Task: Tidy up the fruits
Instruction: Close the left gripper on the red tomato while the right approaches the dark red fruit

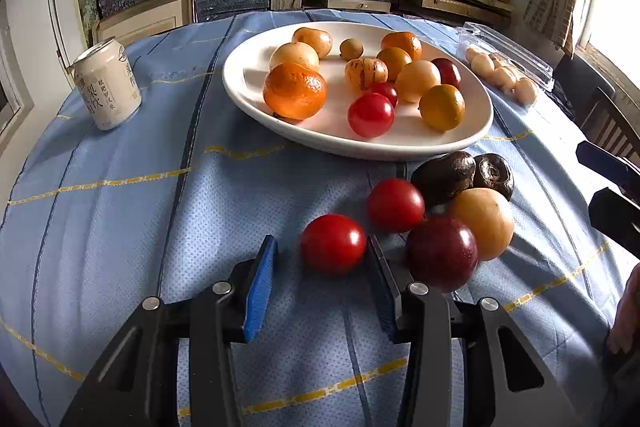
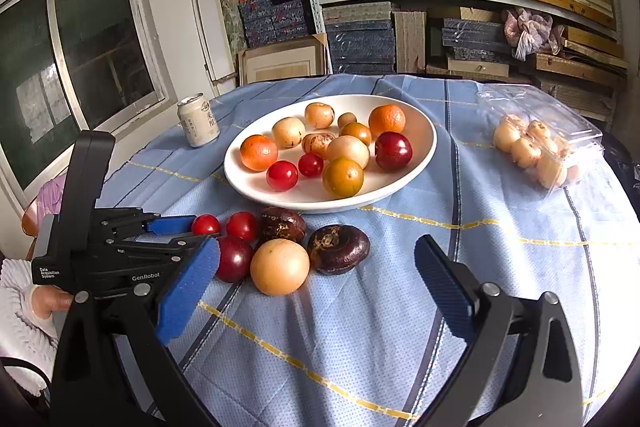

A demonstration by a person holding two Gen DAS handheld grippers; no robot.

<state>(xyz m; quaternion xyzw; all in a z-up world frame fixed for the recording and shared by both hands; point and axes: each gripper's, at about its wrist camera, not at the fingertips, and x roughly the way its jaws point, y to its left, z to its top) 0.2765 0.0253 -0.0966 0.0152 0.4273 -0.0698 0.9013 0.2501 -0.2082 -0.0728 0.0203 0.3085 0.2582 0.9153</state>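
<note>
My left claw (image 1: 322, 255) sits low over the blue cloth (image 1: 120, 227) with a red cherry tomato (image 1: 333, 243) between its jaws. The right pad (image 1: 380, 267) touches the tomato's side, while the left pad (image 1: 262, 275) stands clear of it, so the jaws are apart and nothing is clamped. My right claw (image 2: 316, 275) hangs wide open above bare cloth, holding nothing.

Just beyond the tomato lies a loose cluster on the cloth: a second red tomato (image 1: 395, 205), a dark red plum (image 1: 442, 253), a pale round fruit (image 1: 486, 223) and two dark brown chestnut-like pieces (image 1: 442, 177).

Farther on stands the white plate (image 1: 248, 95), holding oranges, tomatoes and pale fruits. A drink can (image 1: 108, 83) stands upright left of it, and a clear plastic box (image 1: 508, 63) of pale fruit lies to the right.
</note>
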